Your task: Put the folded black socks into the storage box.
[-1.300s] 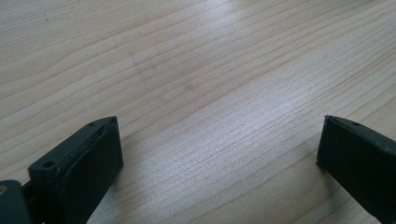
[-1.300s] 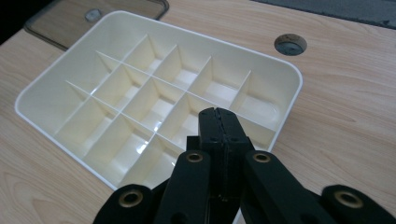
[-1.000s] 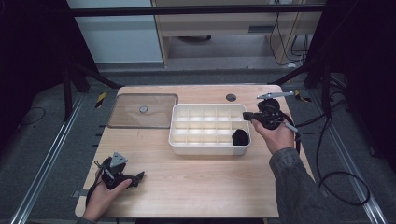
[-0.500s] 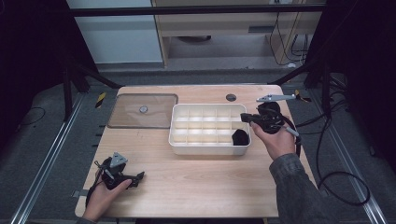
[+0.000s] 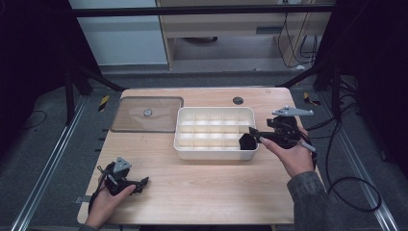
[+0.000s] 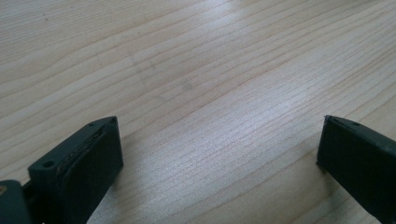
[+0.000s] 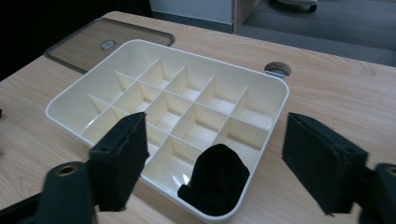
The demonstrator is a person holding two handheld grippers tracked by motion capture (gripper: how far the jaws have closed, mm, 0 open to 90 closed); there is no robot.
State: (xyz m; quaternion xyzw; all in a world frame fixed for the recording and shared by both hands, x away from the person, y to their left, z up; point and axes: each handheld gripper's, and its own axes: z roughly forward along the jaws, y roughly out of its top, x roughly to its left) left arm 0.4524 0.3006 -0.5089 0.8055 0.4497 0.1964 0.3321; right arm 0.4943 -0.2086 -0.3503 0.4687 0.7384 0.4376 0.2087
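High view: right hand-held gripper (image 5: 253, 133) is sitting at the right end of the divided tray (image 5: 215, 111), its jaws having just been opening, nothing clamped between them now. Black object (image 5: 247, 142) is lying in the tray's near-right compartment, so the drop looks done. Clear lid (image 5: 144, 115) is lying left of the tray on the surface (image 5: 211, 187).

Left gripper view: left hand-held gripper (image 6: 219, 154) is resting wide open over bare wood, idle.

Right gripper view: jaws are standing apart, black object (image 7: 217, 179) between them but untouched, slumped against the tray corner. Next move is probably backing out.
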